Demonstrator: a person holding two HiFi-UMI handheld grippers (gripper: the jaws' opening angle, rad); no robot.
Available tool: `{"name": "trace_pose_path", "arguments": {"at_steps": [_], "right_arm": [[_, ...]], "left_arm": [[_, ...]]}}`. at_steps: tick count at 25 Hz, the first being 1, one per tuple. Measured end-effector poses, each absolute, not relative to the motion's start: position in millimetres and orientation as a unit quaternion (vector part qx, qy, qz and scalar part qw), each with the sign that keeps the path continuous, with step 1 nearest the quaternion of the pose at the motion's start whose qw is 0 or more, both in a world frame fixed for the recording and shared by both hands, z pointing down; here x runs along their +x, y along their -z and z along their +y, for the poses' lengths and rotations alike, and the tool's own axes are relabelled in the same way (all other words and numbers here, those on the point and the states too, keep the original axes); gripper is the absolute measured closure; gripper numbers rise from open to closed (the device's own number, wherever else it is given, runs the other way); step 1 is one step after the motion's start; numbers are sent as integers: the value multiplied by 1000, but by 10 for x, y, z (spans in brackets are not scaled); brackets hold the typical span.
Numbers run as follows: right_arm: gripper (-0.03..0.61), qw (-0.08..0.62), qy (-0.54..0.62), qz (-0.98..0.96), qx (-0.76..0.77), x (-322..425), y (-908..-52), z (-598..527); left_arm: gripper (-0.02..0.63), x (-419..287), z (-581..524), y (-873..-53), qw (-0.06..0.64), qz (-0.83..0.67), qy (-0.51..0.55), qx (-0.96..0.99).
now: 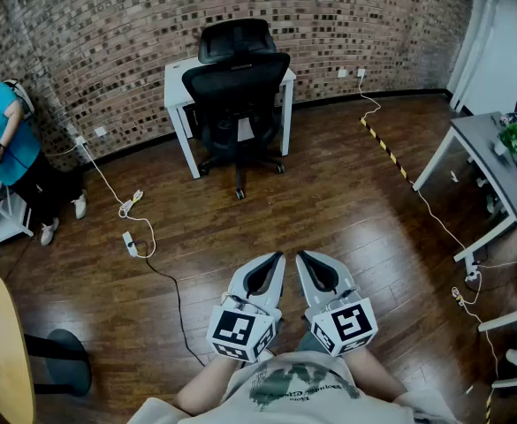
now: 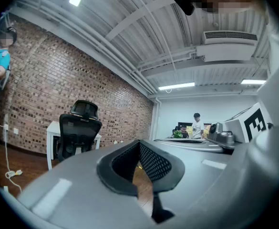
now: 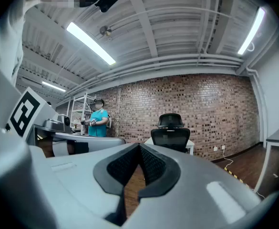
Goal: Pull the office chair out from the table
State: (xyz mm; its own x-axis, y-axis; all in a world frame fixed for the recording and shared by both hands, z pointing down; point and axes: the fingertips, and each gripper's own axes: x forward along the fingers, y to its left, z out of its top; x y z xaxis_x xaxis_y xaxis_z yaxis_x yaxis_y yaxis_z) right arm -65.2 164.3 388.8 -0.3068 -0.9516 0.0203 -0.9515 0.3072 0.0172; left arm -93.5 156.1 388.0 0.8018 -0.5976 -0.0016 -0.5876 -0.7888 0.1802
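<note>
One office chair [image 1: 236, 95] stands tucked against the white table [image 1: 177, 71], straight ahead and well apart from both grippers. The left gripper [image 1: 274, 263] and right gripper [image 1: 304, 263] sit side by side, jaws pressed together on nothing; neither looks nearer, so I'd judge the open floor [image 1: 329, 201] must be crossed first.

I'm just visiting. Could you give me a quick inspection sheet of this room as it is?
Surface: wooden floor.
Job's things: black office chair tucked against white table by brick wall.
Clutter: nothing seen.
Grippers: left gripper and right gripper shut, empty, far from chair.
Cables: white cable and power strip left of chair; taped cable at right.
Surroundings: person in teal at left; grey desk at right.
</note>
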Motion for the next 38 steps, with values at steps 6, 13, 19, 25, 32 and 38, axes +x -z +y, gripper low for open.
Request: {"name": "trace_pose_path", "arguments": {"at_steps": [6,13,19,25,32,38], "right_arm": [[578,12,15,-806,592,-119,-3846,1302],[577,-1,18,-814,580,524,-3842,803],[578,-6,12,-826,564,1097,-3822,424],[577,-19,22,-839,543,1594,-3787,99],[577,-36,18,-861,507,1705,-3789,-259],[578,-30,13,-879,476,1534,-3862,-695]], "left_arm": [[600,-363,1219,-3830,66,-306,24,949],[600,330,762,-3796,42,-321,10,946],[600,913,368,-3805,41,-343,2,938],[600,1463,27,-3829,17,-365,-9,931],[600,1541,-294,-3862,3,-408,-25,913],[600,1350,-747,-3952,21,-443,-21,896]]}}
